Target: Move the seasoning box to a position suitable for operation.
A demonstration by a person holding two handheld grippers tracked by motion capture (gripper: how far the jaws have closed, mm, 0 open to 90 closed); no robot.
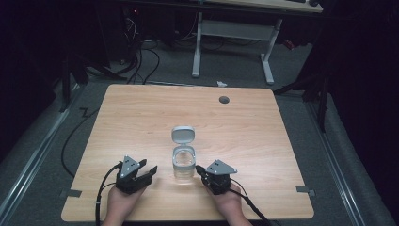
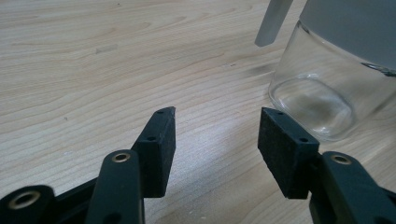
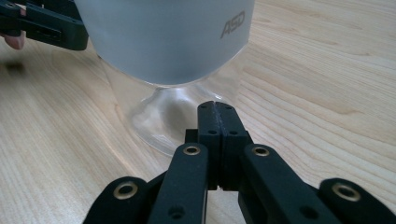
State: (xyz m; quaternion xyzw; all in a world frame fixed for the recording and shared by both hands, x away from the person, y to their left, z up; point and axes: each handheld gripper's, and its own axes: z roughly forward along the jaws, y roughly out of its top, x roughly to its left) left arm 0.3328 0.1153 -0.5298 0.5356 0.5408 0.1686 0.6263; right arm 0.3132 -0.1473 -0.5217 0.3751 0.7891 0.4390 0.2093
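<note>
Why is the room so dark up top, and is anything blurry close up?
High view: the table is lit, the floor and room behind dark. Left gripper view: the jar is soft at the frame edge. Right gripper view: the jar looms large and hazy, the far gripper blurred.

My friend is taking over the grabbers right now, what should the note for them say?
Left gripper: open, nothing between its jaws, just left of the glass jar.
Right gripper: shut, empty, tips close to the jar's right side; whether they touch it is unclear.
The jar stands upright near the front middle of the table, with its grey hinged lid flipped open behind it.
Done: lid is open.
Left: nothing grips the jar yet; probably steady it or close the lid.
</note>
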